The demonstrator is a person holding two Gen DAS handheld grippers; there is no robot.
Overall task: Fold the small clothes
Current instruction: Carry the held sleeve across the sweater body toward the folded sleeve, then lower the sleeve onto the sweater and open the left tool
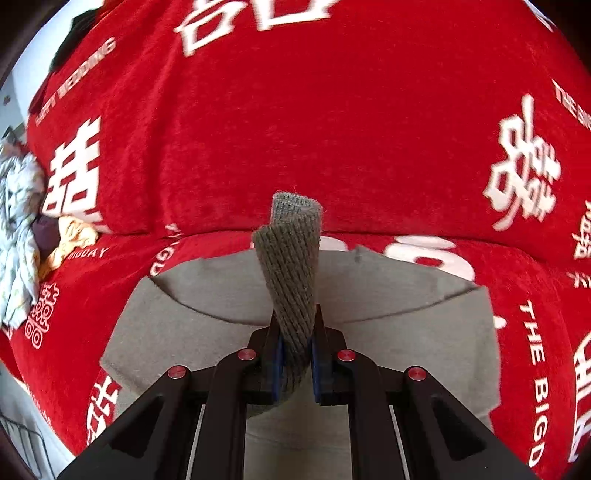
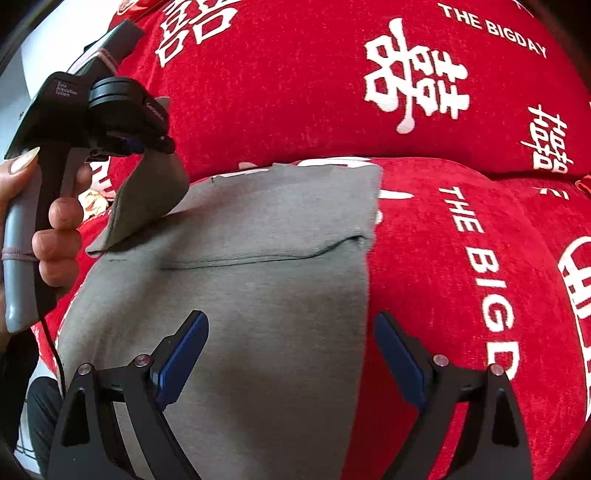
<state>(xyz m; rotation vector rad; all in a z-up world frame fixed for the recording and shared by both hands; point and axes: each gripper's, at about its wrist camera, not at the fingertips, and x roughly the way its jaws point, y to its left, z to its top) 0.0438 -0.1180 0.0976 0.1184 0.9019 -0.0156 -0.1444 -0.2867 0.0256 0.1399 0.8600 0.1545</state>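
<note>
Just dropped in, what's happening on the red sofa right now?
A person is folding a grey garment laid out on the red sofa cover. The left gripper is shut on a ribbed cuff and holds that part lifted off the rest. The right gripper hangs open above the garment's near part, gripping nothing. A pile of other clothes sits off to the side.

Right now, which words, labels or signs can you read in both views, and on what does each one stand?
"THE BIGDAY": red blanket.
"THE BIG D", cut off: same blanket.
Large white Chinese double-happiness signs: same blanket.
"Data Acquisition System": left gripper body.
Small lettering on its black round part: too blurred to read.
</note>
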